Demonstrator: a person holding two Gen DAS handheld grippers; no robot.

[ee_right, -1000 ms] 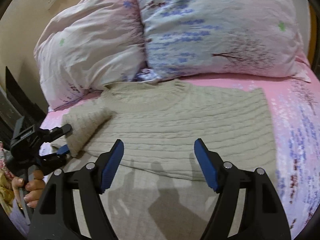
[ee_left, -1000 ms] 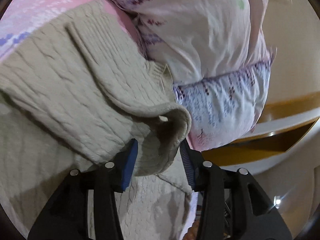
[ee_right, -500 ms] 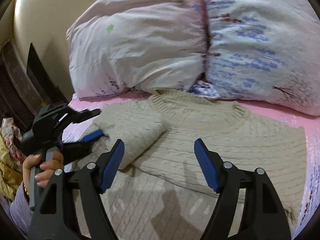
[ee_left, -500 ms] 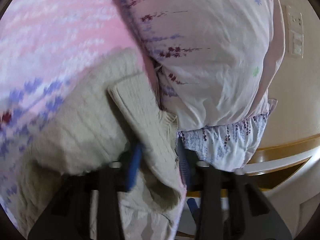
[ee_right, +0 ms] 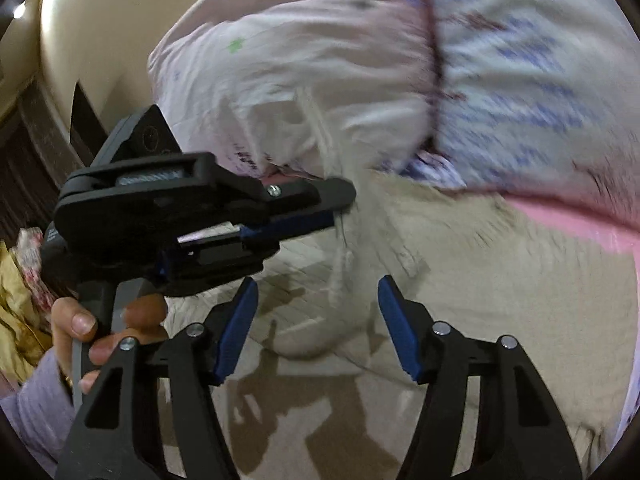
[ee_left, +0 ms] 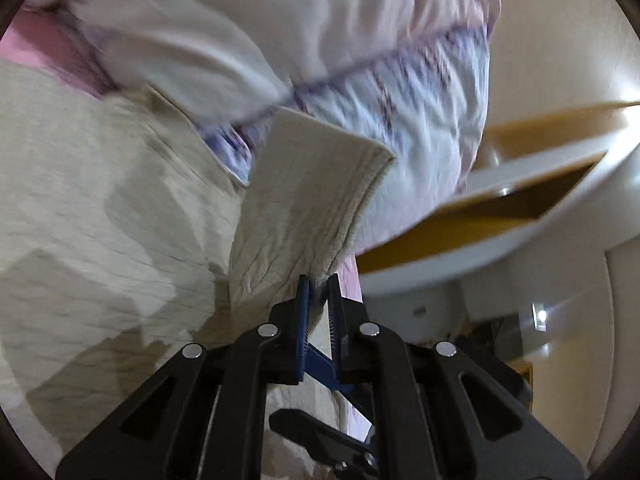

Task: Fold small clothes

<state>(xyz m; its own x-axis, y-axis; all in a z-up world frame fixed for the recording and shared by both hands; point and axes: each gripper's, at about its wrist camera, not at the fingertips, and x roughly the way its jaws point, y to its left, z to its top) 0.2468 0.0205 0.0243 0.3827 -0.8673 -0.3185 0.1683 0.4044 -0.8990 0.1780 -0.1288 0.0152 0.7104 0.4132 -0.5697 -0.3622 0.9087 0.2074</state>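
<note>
A beige cable-knit sweater (ee_right: pixel 500 280) lies on the pink bed; it also shows in the left wrist view (ee_left: pixel 100 208). My left gripper (ee_left: pixel 318 284) is shut on the sweater's sleeve (ee_left: pixel 308 184), which stands lifted above the body. In the right wrist view the left gripper (ee_right: pixel 320 208) holds that sleeve (ee_right: pixel 340 256) up over the sweater. My right gripper (ee_right: pixel 316 320) is open and empty, hovering just above the sweater's body, right below the lifted sleeve.
Two floral pillows (ee_right: pixel 320 60) (ee_right: pixel 532 72) lie against the headboard behind the sweater. A pink sheet (ee_right: pixel 568 220) shows at the right. A wooden bed frame (ee_left: pixel 500 208) and wall are at the right of the left wrist view.
My left gripper closed on the sleeve and lifted it up and over toward the sweater's middle. My right gripper moved left, closer to the sleeve, still open.
</note>
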